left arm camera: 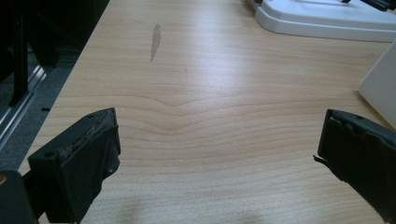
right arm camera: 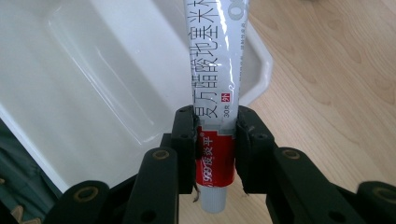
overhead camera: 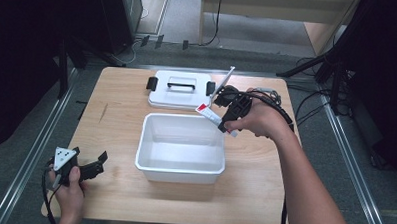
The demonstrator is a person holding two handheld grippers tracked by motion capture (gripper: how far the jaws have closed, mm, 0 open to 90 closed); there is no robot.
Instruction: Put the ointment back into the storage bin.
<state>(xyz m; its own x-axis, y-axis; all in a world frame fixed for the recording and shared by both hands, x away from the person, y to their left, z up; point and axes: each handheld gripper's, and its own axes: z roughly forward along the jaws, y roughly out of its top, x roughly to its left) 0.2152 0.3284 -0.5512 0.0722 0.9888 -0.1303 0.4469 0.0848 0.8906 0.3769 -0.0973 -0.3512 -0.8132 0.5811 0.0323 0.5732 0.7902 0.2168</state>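
My right gripper (overhead camera: 225, 120) hovers over the far right corner of an empty white plastic bin (overhead camera: 149, 163). It is shut on a white ointment tube (overhead camera: 210, 114) with a red band. In the right gripper view the pads (right arm camera: 183, 135) of the right gripper (right arm camera: 215, 126) clamp the tube (right arm camera: 215, 70) at its red band. The white cap points toward the camera and the tube's body reaches out over the bin's rim (right arm camera: 261, 60). My left gripper (overhead camera: 98, 161) rests low near the table's front left corner. The left gripper (left arm camera: 219, 126) is open with only bare wood between its jaws.
The bin's white lid (overhead camera: 180, 89), with black handle and latches, lies flat behind the bin; the lid (left arm camera: 322, 21) also shows far off in the left gripper view. The wooden table (overhead camera: 116, 119) has a small grey scuff (left arm camera: 155, 41) on its left side. Cables lie at the far right edge.
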